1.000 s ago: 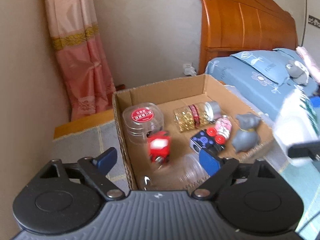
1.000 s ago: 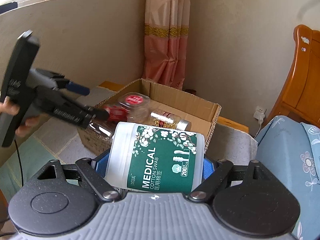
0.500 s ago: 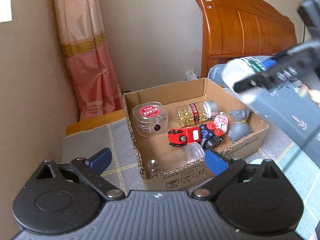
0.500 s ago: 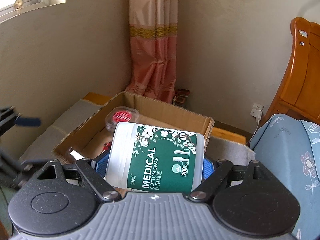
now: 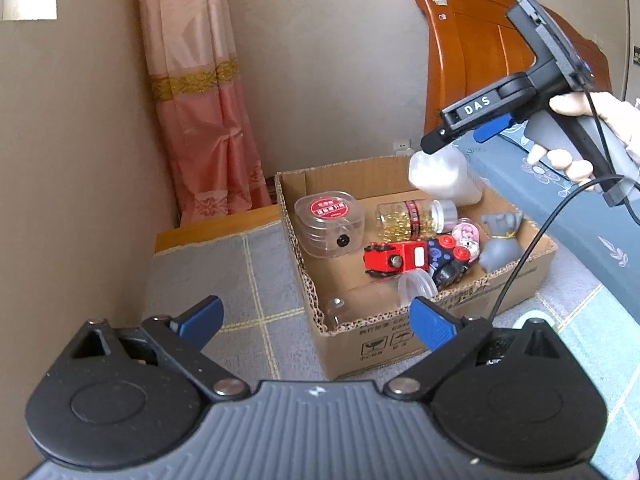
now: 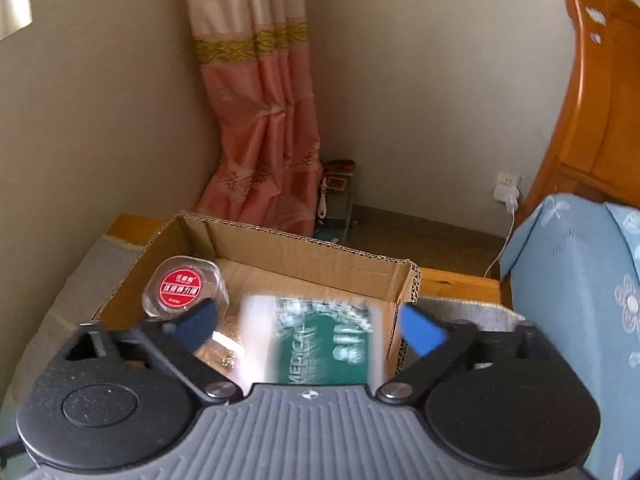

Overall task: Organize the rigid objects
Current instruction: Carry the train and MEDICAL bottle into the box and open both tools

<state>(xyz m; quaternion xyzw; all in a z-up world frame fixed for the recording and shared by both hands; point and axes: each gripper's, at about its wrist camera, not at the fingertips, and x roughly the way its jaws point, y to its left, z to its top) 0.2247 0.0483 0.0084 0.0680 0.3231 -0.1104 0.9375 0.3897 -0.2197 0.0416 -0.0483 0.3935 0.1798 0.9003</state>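
Note:
A cardboard box (image 5: 440, 336) on the floor mat holds a clear round case with a red label (image 5: 330, 222), a bottle of gold beads (image 5: 412, 216), a red toy car (image 5: 394, 258), a grey figurine (image 5: 500, 240) and a clear jar (image 5: 372, 300). My right gripper (image 6: 310, 322) hovers over the box's far right corner with its jaws open. The white and green cotton swab tub (image 6: 312, 340) is blurred between and below the fingers, loose from them; it also shows in the left wrist view (image 5: 440, 176). My left gripper (image 5: 316, 316) is open and empty in front of the box.
A wooden bed headboard (image 5: 480, 68) and blue bedding (image 6: 580, 280) stand right of the box. A pink curtain (image 5: 200, 100) hangs in the corner behind. A grey checked mat (image 5: 240, 280) lies under the box. A wall socket with a charger (image 6: 508, 192) sits by the bed.
My right gripper moved over the box and opened, letting go of the cotton swab tub, which is dropping. My left gripper has pulled back from the box, still open.

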